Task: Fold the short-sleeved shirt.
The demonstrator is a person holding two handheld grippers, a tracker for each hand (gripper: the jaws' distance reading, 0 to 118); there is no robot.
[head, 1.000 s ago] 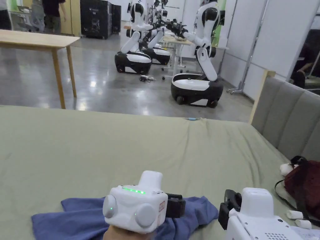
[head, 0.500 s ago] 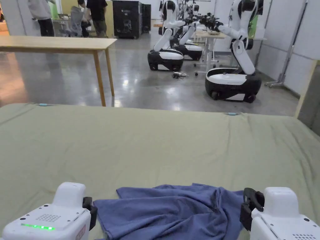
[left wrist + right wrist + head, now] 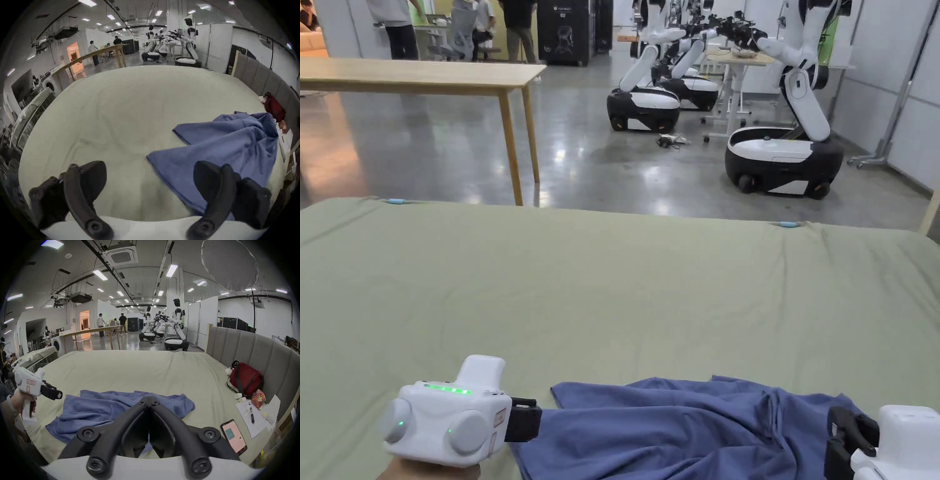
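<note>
A blue short-sleeved shirt (image 3: pixel 687 431) lies crumpled on the green bed sheet (image 3: pixel 612 294), near the front edge. My left gripper (image 3: pixel 524 421) is at the shirt's left edge, held by a hand. In the left gripper view the left gripper (image 3: pixel 149 177) is wide open, with its right jaw over the blue shirt (image 3: pixel 219 149) and nothing between the jaws. My right gripper (image 3: pixel 842 434) is at the shirt's right end. In the right gripper view the right gripper (image 3: pixel 149 400) has its tips together above the shirt (image 3: pixel 113 407), holding nothing that I can see.
A red bag (image 3: pixel 245 379), papers (image 3: pixel 254 415) and a phone (image 3: pixel 233 436) lie at the bed's right side by the grey headboard (image 3: pixel 253 350). Beyond the bed stand a wooden table (image 3: pixel 425 75) and wheeled robots (image 3: pixel 781 150); people are at the back.
The head camera has swung left. My left gripper has come off the middle of the shirt to its left edge. The right gripper sits lower at the shirt's right end.
</note>
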